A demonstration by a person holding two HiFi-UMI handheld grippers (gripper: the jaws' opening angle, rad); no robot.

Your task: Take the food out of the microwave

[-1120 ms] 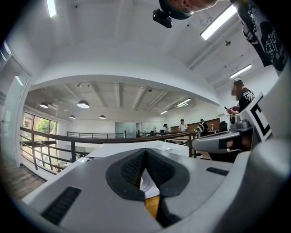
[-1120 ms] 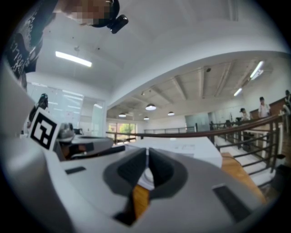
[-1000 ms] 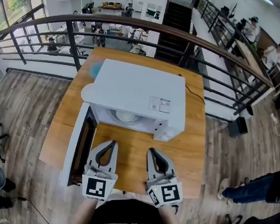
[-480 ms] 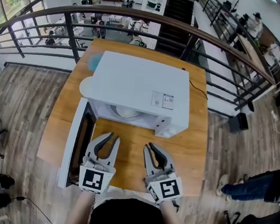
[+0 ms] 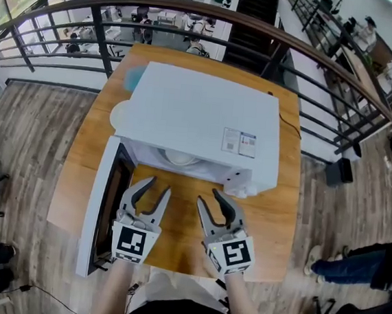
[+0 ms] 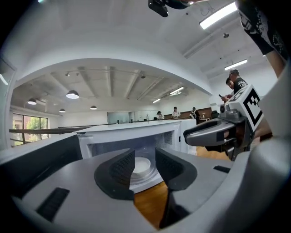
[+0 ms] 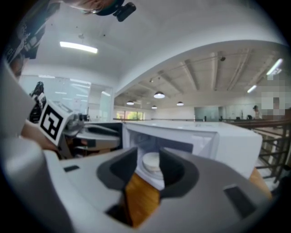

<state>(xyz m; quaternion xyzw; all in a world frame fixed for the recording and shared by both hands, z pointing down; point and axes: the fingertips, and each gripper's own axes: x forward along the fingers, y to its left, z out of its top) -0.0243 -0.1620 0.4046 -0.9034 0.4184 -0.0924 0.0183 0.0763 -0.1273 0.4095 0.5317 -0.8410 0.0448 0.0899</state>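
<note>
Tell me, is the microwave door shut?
No, the microwave door stands swung open at the left, and a white dish shows inside.

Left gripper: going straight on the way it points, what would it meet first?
Probably the round white dish inside the open white microwave: it sits framed between the left gripper's jaws, which have just been opening and hold nothing. Only bare wooden table lies before it; depth is uncertain.

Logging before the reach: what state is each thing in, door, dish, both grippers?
Microwave door: swung fully open.
White dish: inside the microwave, untouched.
Left gripper: open, jaws just opening, nothing between them.
Right gripper: open, jaws just opening, nothing between them.
</note>
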